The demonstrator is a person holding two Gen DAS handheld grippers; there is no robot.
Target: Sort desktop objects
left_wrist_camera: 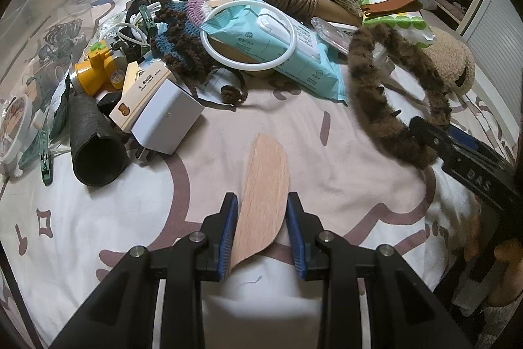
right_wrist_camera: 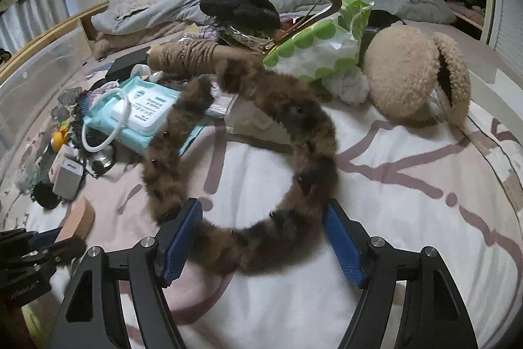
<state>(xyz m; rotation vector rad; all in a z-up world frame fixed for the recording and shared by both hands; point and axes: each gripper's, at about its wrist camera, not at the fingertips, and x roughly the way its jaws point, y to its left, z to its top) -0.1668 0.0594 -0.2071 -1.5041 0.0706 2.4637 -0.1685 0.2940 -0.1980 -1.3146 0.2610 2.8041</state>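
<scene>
The biggest risk is the furry brown headband [right_wrist_camera: 261,152]: it lies on the patterned bedsheet [right_wrist_camera: 408,218] just in front of the blue wet-wipes pack [right_wrist_camera: 140,116], its far ends resting against the clutter there, and a lift by its near arc could drag the white ring [right_wrist_camera: 108,126] or the green dotted packet [right_wrist_camera: 313,44] beside the pack along with it, or the soft pile could slip from the pads. A lesser risk is the thin wooden piece [left_wrist_camera: 261,195], nearer than the pack, which may pivot or drop since only one edge looks pinched. The right gripper [right_wrist_camera: 261,237] stands wide, its jaws either side of the headband's near arc without pressing it. The left gripper [left_wrist_camera: 263,231] is narrowed on the wooden piece, holding it.
</scene>
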